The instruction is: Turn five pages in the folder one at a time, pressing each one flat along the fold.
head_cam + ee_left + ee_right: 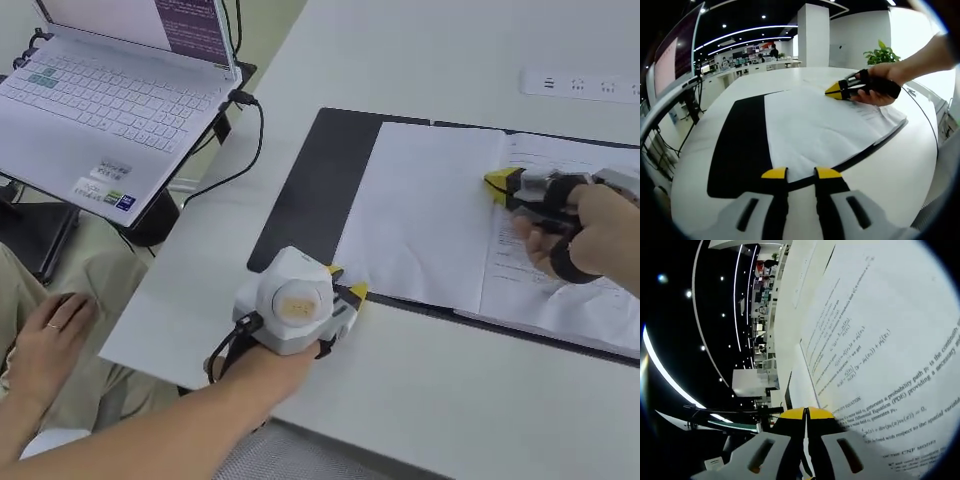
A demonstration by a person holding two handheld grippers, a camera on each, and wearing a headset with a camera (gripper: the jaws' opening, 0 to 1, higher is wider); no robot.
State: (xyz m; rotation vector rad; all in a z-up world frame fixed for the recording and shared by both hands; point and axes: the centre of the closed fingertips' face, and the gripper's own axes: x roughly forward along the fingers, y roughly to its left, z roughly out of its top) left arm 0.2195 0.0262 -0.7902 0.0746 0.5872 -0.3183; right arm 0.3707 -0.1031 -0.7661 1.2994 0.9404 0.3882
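**Folder open on table — both grippers at the pages**

The black folder (300,185) lay open across the centre and right of the head view, on a white table (430,50). A blank white sheet (420,215) lay flat over the folder's middle, with a printed page (560,290) to its right. The right gripper (498,183) sat at the right of the frame, its yellow tips pressed together at the fold between the two sheets. The left gripper (347,281) rested at the folder's near edge, lower centre — jaws a little apart. A laptop (110,100) stood upper left, a power strip (580,85) upper right.
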